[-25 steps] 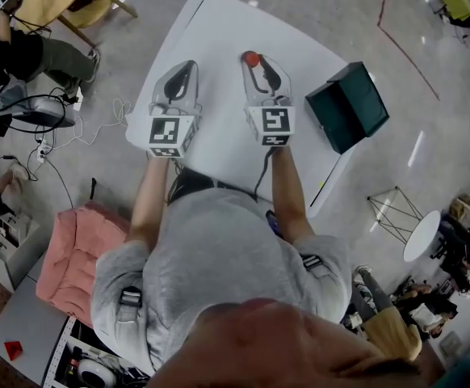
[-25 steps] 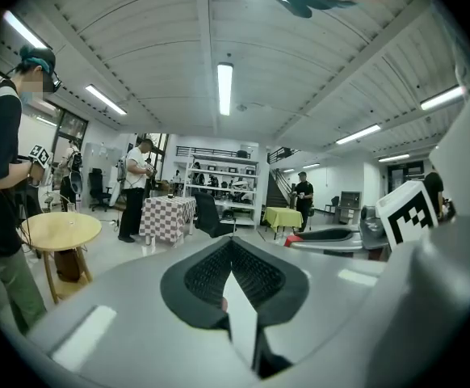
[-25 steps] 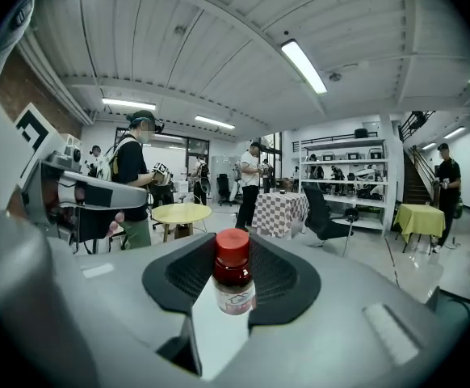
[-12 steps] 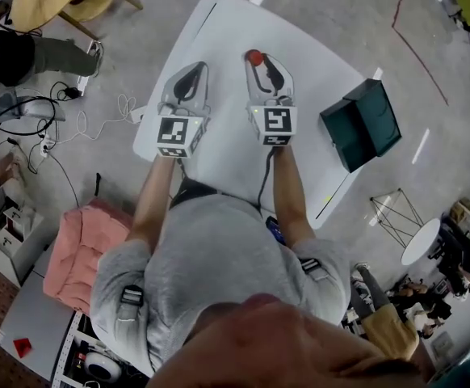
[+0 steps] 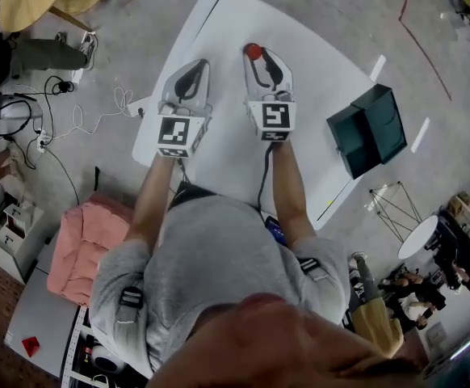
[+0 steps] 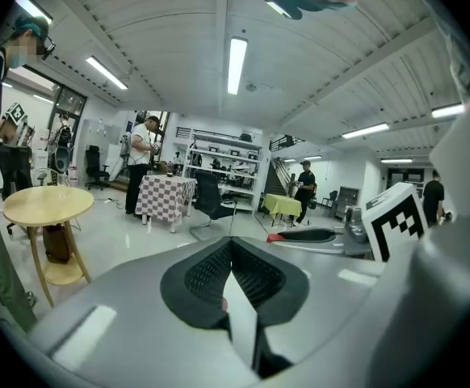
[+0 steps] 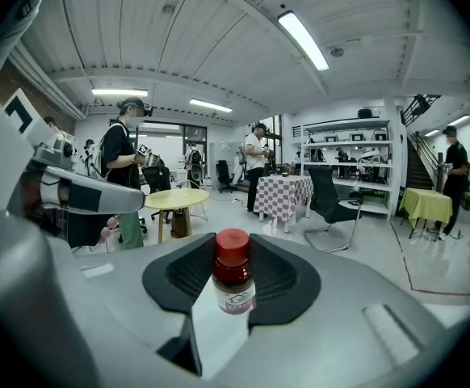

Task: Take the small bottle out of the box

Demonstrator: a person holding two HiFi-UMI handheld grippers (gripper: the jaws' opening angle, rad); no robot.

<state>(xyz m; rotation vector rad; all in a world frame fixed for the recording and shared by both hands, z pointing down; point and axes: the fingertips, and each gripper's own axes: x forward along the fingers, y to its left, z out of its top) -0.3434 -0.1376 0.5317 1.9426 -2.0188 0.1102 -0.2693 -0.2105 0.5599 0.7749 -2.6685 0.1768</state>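
The right gripper (image 5: pixel 259 61) pinches the small bottle (image 5: pixel 253 52) in its fingers over the middle of the white counter (image 5: pixel 316 63). It is well apart from the green box (image 5: pixel 368 129) at the right edge. The left gripper (image 5: pixel 193 71), fingers pressed together, is near the left edge.

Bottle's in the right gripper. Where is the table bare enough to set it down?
The white table is bare toward its far end, beyond the left gripper and the right gripper holding the bottle. The strip between the right gripper and the dark green box is also free. The gap between the grippers is narrower. The box crowds the right edge.
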